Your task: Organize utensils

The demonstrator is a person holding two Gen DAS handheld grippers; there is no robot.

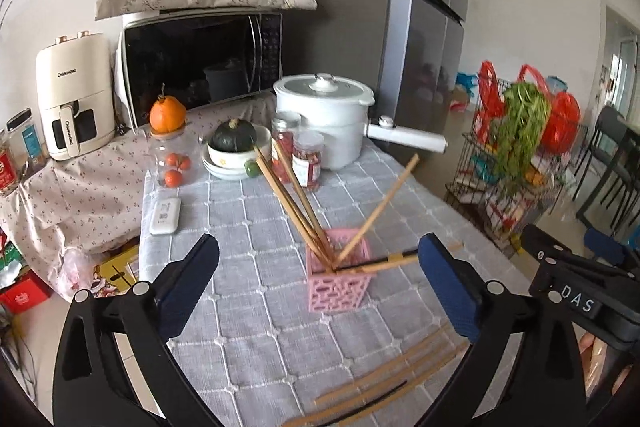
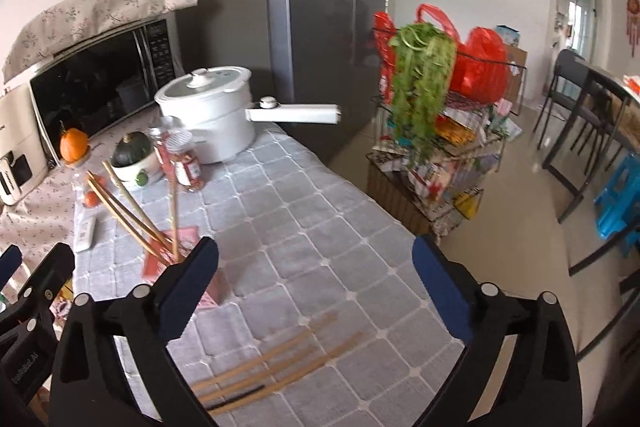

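A table covered by a grey quilted cloth (image 1: pixel 256 307) is seen, with a pink lattice holder (image 1: pixel 338 277) on it as the landmark. Behind the holder, a microwave (image 1: pixel 200 63) is partly hidden under a floral cover. A white pot (image 1: pixel 324 119) stands behind the holder too. Several bamboo chopsticks (image 1: pixel 296 203) lean out of the holder; one lying across its rim is partly covered by a blue pad. In front of the holder, loose chopsticks (image 2: pixel 276 367) lie blurred and cut off by the frame. The left gripper (image 1: pixel 320 291) and right gripper (image 2: pixel 316 291) are spread wide, nothing pinched. In the right wrist view the holder is largely hidden by a finger.
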